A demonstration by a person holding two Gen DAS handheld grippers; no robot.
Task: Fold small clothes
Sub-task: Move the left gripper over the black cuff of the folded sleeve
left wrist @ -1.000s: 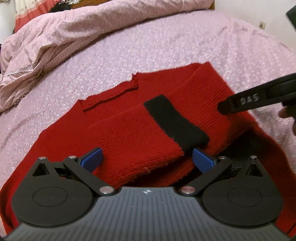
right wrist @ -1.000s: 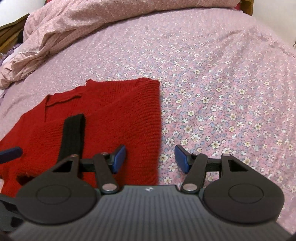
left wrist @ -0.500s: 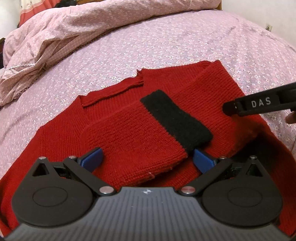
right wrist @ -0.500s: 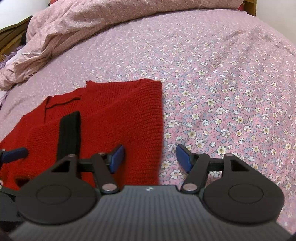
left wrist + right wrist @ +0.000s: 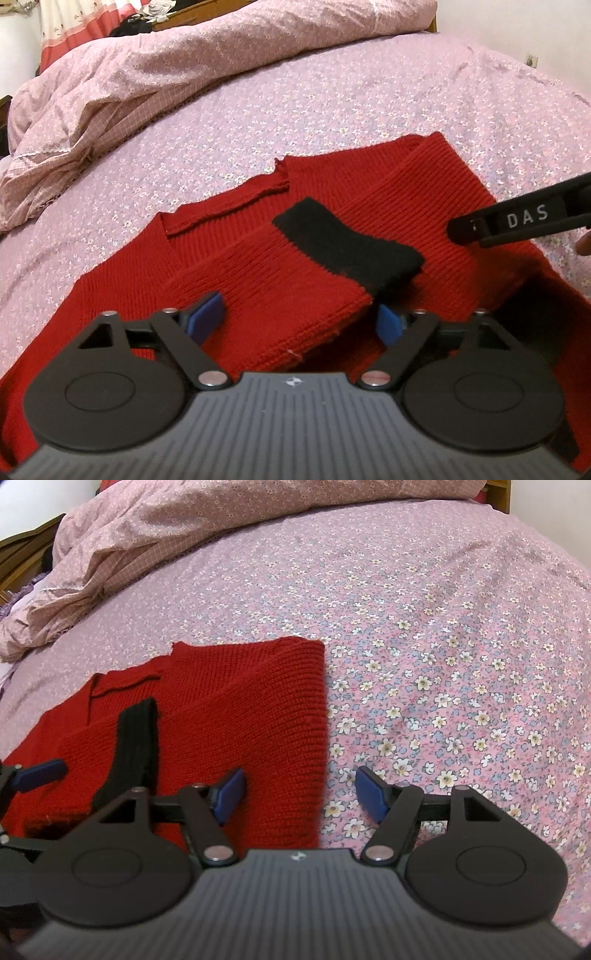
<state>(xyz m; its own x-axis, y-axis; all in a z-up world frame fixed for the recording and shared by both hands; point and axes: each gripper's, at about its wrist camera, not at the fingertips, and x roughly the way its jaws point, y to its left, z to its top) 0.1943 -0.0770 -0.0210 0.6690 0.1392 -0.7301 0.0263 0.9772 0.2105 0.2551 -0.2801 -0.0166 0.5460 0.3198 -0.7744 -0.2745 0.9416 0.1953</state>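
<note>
My left hand-held gripper (image 5: pixel 299 321), just narrowing, straddles the soft, floppy red sweater's (image 5: pixel 424 184) folded sleeve (image 5: pixel 288 288) unpinched; right hand-held gripper (image 5: pixel 299 794), just widening, gapes over its edge.

Two close wrist views angled down, sharing the sweater (image 5: pixel 303 291)

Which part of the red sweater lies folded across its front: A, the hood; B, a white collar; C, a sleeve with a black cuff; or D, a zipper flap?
C: a sleeve ending in a black cuff lies folded over the front of the red sweater, which is spread on the floral bedsheet.
</note>
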